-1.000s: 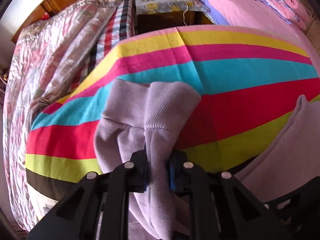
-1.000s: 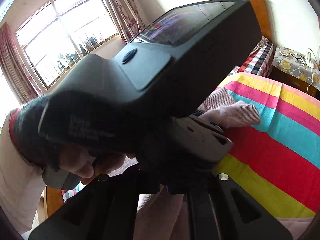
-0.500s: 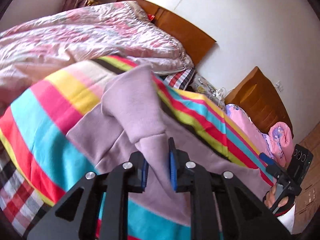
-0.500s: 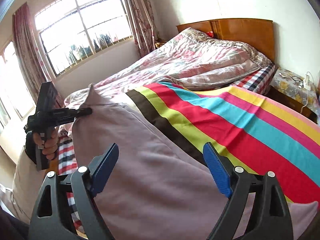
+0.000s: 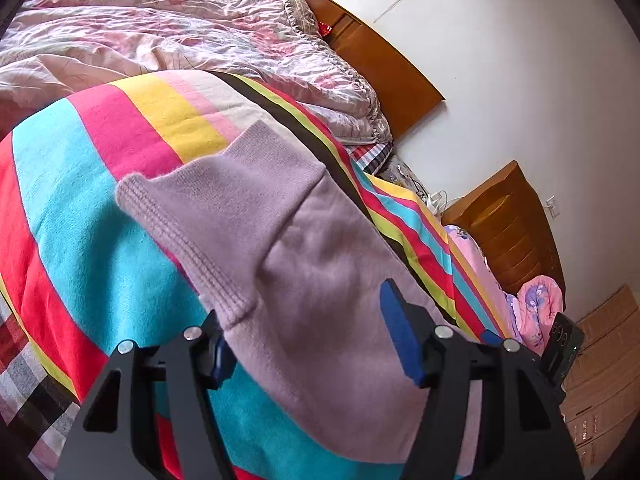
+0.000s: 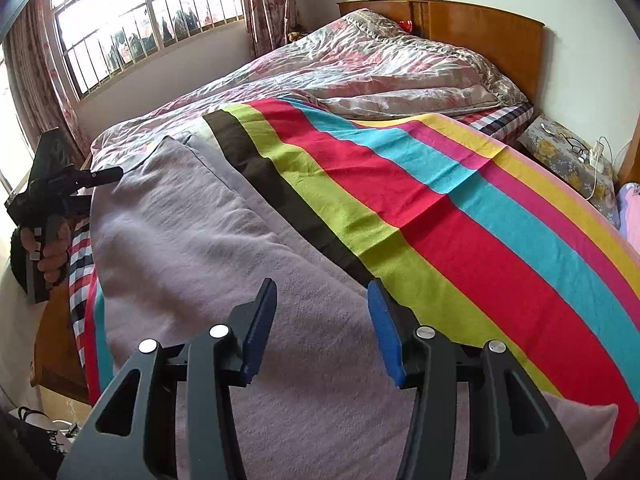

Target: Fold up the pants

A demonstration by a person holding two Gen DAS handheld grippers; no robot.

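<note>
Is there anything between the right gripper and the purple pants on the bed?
Nothing visible. The right gripper hangs directly over the pants, its jaws closing with no cloth pinched yet. Only bare fabric lies under it, spread on the striped blanket.

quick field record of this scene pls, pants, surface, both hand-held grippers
garment: lilac pants, lying stretched along the near edge of the bed
cuff end: ribbed cuffs, by the left hand-held gripper
surface: striped blanket on the bed
left hand-held gripper: jaws opening, cuff fabric between them, pads not pressing
right hand-held gripper: jaws closing over the pants, no grip yet
beyond: floral quilt, wooden headboard
</note>
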